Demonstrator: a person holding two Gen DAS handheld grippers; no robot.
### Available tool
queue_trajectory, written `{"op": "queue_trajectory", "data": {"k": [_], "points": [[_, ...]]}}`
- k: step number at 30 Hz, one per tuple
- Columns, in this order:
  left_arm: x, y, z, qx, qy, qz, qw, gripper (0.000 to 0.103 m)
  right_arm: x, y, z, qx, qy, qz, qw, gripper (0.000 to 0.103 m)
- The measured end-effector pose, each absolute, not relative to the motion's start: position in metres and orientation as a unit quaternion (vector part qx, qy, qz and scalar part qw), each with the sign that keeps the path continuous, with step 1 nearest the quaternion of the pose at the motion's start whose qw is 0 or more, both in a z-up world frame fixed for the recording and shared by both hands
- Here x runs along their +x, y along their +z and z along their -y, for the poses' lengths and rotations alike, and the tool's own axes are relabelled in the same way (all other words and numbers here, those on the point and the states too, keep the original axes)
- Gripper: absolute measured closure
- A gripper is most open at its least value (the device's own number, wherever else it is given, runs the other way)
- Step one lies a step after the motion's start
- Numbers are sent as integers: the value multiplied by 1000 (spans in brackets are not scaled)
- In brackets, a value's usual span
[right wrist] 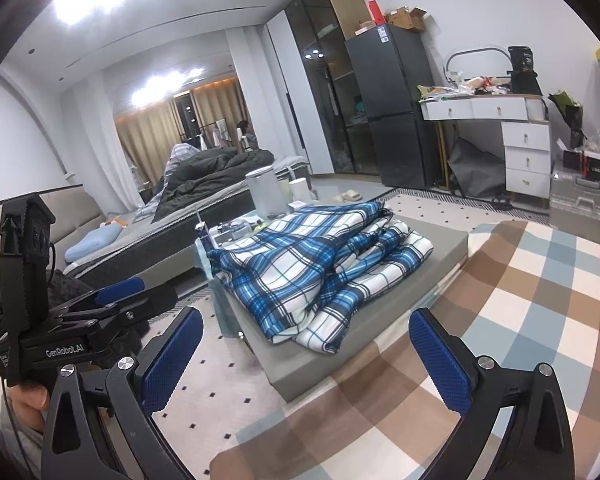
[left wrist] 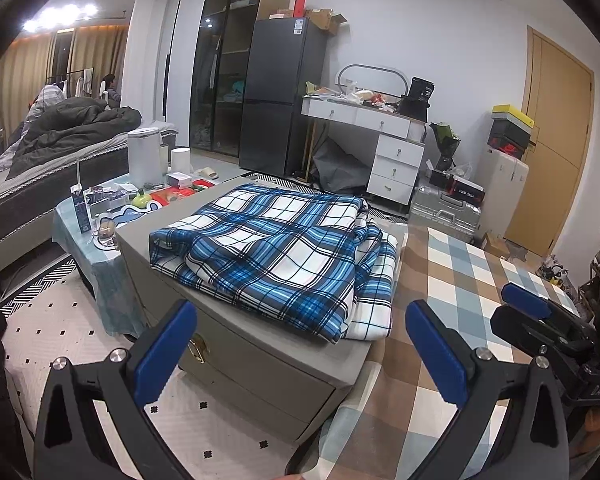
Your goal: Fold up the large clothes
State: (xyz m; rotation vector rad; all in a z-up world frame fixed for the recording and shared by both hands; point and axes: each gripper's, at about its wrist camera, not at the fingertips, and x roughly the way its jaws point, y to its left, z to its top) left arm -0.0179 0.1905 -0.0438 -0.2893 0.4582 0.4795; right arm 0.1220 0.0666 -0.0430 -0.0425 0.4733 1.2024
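Note:
A blue, white and black plaid cloth [left wrist: 276, 256] lies folded in a thick stack on a grey storage chest [left wrist: 240, 360]. The right wrist view shows the same plaid cloth [right wrist: 320, 264] on the grey chest [right wrist: 380, 312], its layered edges facing me. My left gripper [left wrist: 300, 352] is open and empty, held back from the cloth's near edge. My right gripper [right wrist: 304, 356] is also open and empty, short of the cloth. Each gripper appears in the other's view: the right one [left wrist: 540, 316] beside the chest, the left one [right wrist: 112, 300] at lower left.
A brown, blue and white checked cover [left wrist: 460, 320] spreads to the right of the chest. A cluttered low table [left wrist: 112, 208] stands at its left. Behind are a bed [left wrist: 40, 148], a dark fridge [left wrist: 280, 96], a white drawer desk [left wrist: 380, 136] and a silver suitcase [left wrist: 444, 208].

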Motion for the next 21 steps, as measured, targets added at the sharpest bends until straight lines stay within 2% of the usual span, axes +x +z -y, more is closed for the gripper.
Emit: {"op": "queue_trajectory", "data": {"k": [21], "points": [[-20, -39, -188, -137, 231, -219, 938, 1, 119, -41, -62, -17, 570, -214, 793, 0]]}}
